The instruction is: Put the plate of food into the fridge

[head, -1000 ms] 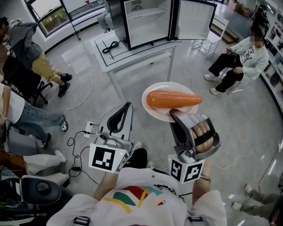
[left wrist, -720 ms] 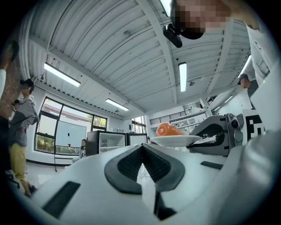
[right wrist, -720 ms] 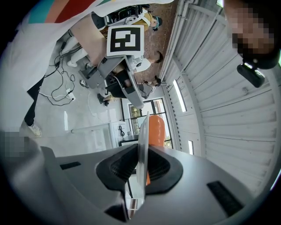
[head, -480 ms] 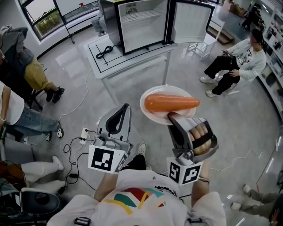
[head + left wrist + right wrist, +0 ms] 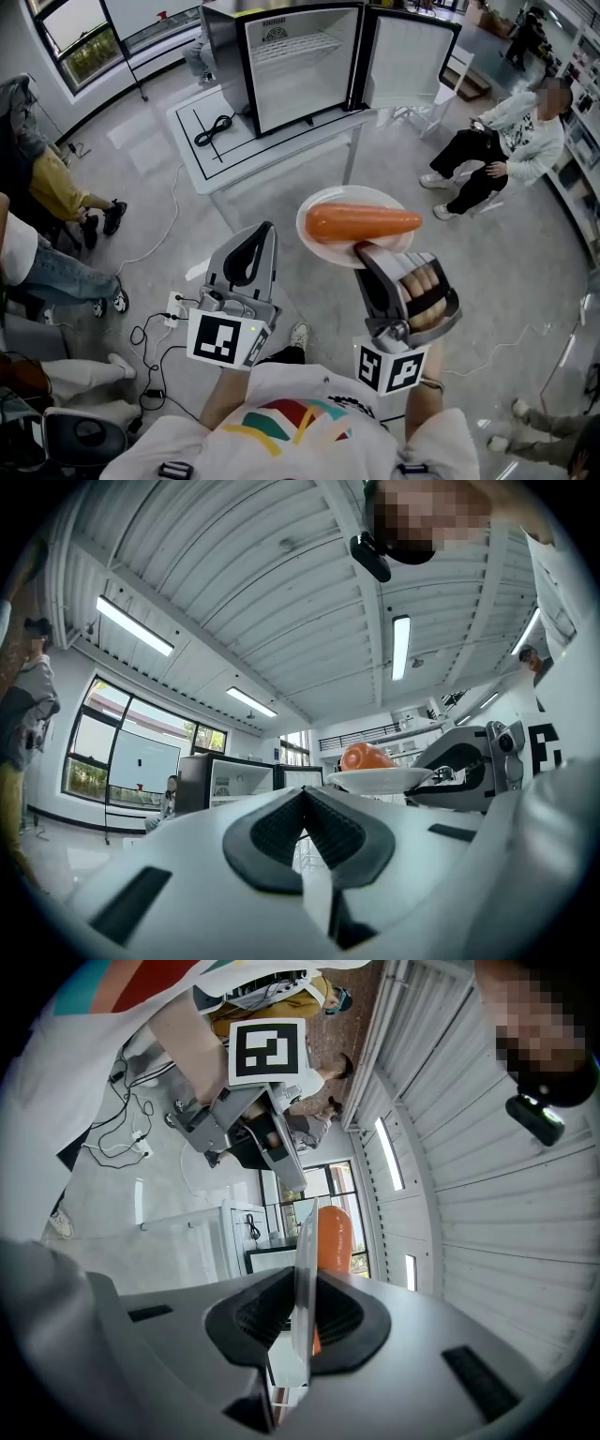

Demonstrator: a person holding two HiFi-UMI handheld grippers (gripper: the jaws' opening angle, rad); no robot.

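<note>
Where cables (image 5: 150, 330) trail, white table (image 5: 272, 141) bears open fridge (image 5: 292, 67).

Fridge opening: upper centre; the fridge (image 5: 300, 80) faces the camera, with a wire shelf (image 5: 298, 45) crossing the top of its cavity.
Door: the door (image 5: 408, 58) is swung open at the cavity's right.
Table: the table (image 5: 244, 150) juts out in front of the fridge, with a black cable (image 5: 212, 128) lying at its left.
Approach: open floor at mid-frame.
Sides: a seated person (image 5: 502, 141) at upper right, people (image 5: 56, 183) at the left edge, floor cables (image 5: 155, 319) at lower left.
</note>
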